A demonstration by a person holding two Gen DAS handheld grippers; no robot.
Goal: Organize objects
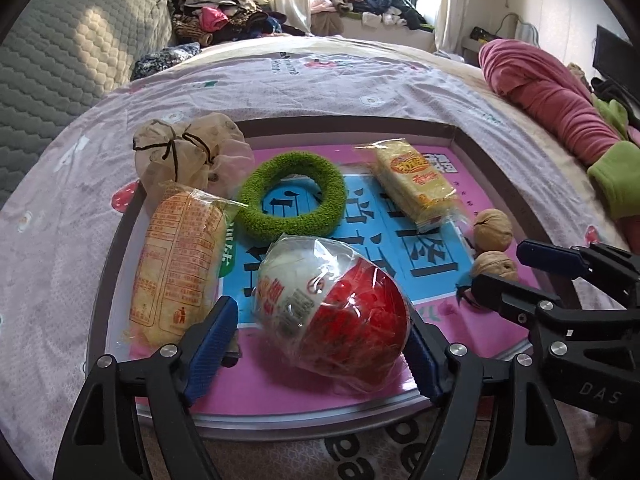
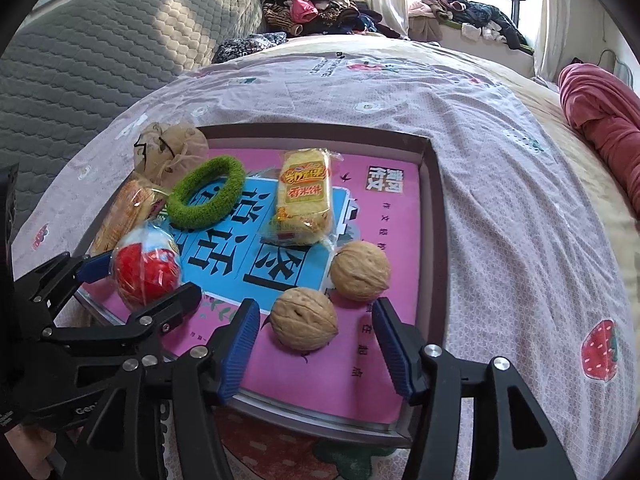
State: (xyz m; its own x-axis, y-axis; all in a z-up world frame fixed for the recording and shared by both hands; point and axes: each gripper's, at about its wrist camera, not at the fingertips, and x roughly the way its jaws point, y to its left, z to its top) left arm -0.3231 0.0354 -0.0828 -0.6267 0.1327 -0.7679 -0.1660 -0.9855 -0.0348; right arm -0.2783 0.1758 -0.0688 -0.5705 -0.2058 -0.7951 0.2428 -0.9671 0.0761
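A shallow grey box (image 1: 360,124) with a pink and blue printed bottom lies on the bed. A red and white wrapped ball (image 1: 332,308) rests in its near part between the jaws of my left gripper (image 1: 320,320), which is open, with a gap showing at the left pad. My right gripper (image 2: 315,307) is open around the nearer walnut (image 2: 304,324), with daylight on both sides. A second walnut (image 2: 360,270) sits just behind it. Also in the box are a green fuzzy ring (image 1: 292,196), a yellow snack packet (image 1: 416,184), an orange biscuit packet (image 1: 176,268) and a beige drawstring pouch (image 1: 180,156).
The box lies on a lilac flower-print sheet (image 2: 500,152). A grey quilted headboard (image 1: 60,64) rises at the left, a pink and green garment (image 1: 560,108) lies at the right, and piles of clothes (image 1: 224,16) sit beyond the bed by the window.
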